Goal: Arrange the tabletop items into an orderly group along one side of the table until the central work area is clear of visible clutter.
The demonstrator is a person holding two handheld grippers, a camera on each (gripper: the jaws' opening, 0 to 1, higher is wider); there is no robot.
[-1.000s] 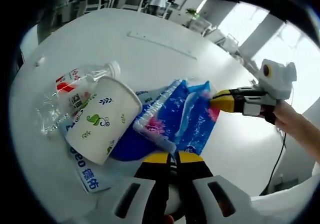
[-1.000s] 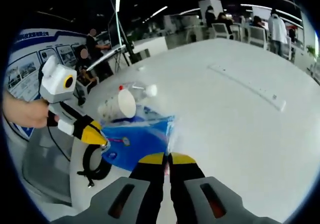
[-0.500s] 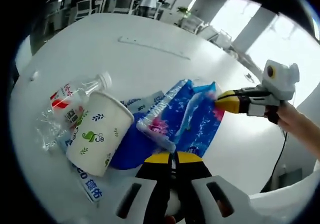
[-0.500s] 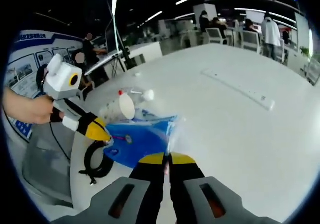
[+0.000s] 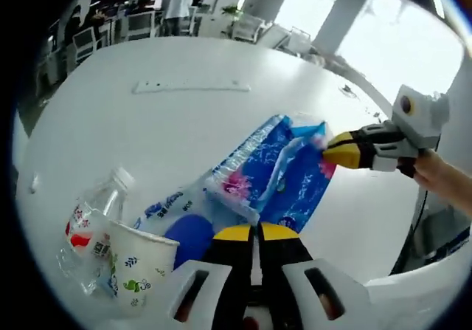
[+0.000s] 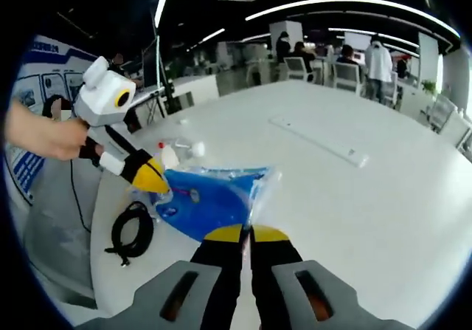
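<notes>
A blue printed plastic bag (image 5: 274,173) hangs stretched between both grippers. My left gripper (image 5: 251,230) is shut on its near edge. My right gripper (image 5: 328,147) comes in from the right, shut on the far corner. In the right gripper view the same bag (image 6: 210,193) runs from my right gripper (image 6: 246,232) to the left gripper (image 6: 158,186), held by a hand. A white paper cup (image 5: 138,273) with a green leaf print and a crushed clear bottle (image 5: 94,219) lie together at the lower left.
A white power strip (image 5: 189,87) lies across the far part of the round white table (image 5: 147,131). A coiled black cable (image 6: 129,230) lies near the table's edge (image 6: 103,271). Chairs and people stand beyond the far side.
The bag has come up and away from the cup and bottle, still gripped at both ends. Both views have swung; cup and bottle now sit lower left in the left gripper view.
</notes>
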